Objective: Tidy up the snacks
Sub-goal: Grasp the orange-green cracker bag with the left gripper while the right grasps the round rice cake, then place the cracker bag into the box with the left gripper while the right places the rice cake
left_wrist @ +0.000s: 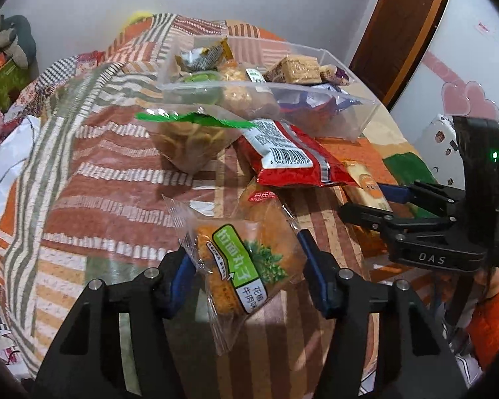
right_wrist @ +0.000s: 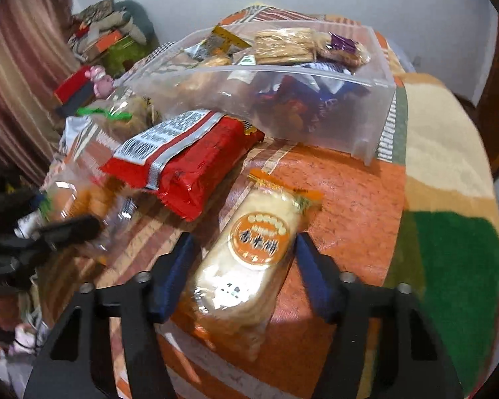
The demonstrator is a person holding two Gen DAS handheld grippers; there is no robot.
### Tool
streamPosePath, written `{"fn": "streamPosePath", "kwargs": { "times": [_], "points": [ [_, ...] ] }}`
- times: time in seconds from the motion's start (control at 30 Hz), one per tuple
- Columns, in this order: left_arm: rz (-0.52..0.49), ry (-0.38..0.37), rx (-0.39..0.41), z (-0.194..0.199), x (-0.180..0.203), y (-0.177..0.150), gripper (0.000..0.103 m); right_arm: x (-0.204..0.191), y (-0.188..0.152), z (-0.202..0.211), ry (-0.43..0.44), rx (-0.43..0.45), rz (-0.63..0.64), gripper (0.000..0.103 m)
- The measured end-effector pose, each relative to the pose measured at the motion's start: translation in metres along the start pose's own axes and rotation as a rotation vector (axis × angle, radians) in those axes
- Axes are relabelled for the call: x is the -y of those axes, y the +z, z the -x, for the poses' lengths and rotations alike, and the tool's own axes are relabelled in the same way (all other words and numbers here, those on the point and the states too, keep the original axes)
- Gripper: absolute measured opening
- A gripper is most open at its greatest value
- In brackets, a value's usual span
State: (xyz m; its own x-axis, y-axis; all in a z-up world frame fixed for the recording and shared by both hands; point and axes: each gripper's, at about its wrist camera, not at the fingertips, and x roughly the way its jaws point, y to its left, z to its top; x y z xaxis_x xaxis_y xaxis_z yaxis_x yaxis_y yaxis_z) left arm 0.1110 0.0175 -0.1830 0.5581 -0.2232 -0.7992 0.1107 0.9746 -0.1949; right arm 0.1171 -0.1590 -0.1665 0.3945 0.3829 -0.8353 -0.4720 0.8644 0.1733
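My left gripper (left_wrist: 246, 259) is shut on a clear-wrapped orange snack packet with a green label (left_wrist: 239, 259); both blue pads touch its wrapper. My right gripper (right_wrist: 239, 256) is shut on a long rice-cracker packet with an orange round label (right_wrist: 249, 266), which lies on the tablecloth with a pad against each side. In the left wrist view the right gripper (left_wrist: 369, 199) reaches in from the right over that cracker packet (left_wrist: 366, 183). The left gripper (right_wrist: 50, 219) shows blurred at the left edge of the right wrist view. Behind stands a clear plastic box (left_wrist: 349, 123) holding several snacks.
A red packet with a barcode (right_wrist: 196, 173) lies between the two grippers and the box (right_wrist: 366, 126). A clear bag of biscuits with a green strip (left_wrist: 189, 143) sits left of it. The patchwork cloth (left_wrist: 99, 183) drops off at the left; a wooden door (left_wrist: 399, 33) stands at back right.
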Motion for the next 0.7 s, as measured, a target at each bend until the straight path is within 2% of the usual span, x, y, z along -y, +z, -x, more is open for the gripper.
{"fn": "streamPosePath", "kwargs": {
  "times": [0.07,0.13,0.37,0.7],
  "points": [
    [-0.002,0.008,0.016,0.008,-0.001,0.001,0.057,0.005,-0.003,0.006,-0.003,0.006,-0.005,0.038],
    [0.002,0.008,0.036,0.016,-0.002,0.003,0.057,0.012,-0.003,0.009,-0.003,0.008,-0.018,0.032],
    [-0.002,0.011,0.103,0.039,-0.001,0.018,0.057,0.033,-0.004,0.036,-0.008,0.069,-0.073,0.032],
    [-0.015,0.009,0.213,0.06,0.008,0.061,0.057,0.03,0.025,0.08,-0.01,0.224,-0.071,0.032]
  ]
}}
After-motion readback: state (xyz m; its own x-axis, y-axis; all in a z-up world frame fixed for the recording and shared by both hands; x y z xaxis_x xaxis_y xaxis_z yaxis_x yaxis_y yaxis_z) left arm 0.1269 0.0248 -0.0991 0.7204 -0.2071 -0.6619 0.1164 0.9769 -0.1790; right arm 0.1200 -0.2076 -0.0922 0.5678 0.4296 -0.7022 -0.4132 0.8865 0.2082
